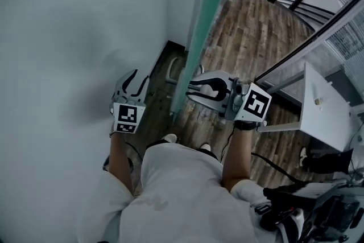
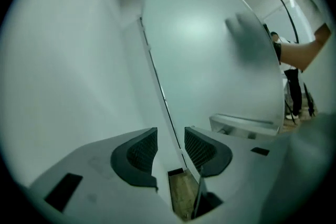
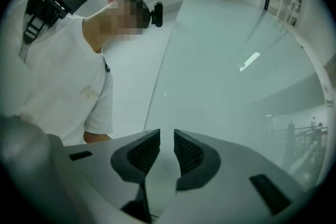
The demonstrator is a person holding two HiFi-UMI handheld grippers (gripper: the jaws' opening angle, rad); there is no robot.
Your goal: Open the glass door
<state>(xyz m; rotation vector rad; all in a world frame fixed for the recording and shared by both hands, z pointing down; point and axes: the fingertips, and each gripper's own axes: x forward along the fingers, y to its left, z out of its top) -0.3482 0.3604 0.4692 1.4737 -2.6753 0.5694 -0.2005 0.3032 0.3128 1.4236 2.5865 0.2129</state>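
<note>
The glass door is standing edge-on to us in the head view, its green edge running from the top of the picture down to the floor, straight in front of our knees. It is sitting between our two tools, with the frosted wall on its left.

We are holding the left hand-held gripper just beside the door on the wall side. In the left gripper view its jaws are standing clearly apart with nothing between them; they are pointing at the dark seam where the door meets the wall. A metal handle is showing low down, between this tool and the door's edge.

We are holding the right hand-held gripper on the other side, its tips right at the door's edge. In the right gripper view its jaws are parted by only a slim gap and are clamping nothing. They are facing the pane, which is mirroring our white shirt.

A white bench is standing well to the right.
</note>
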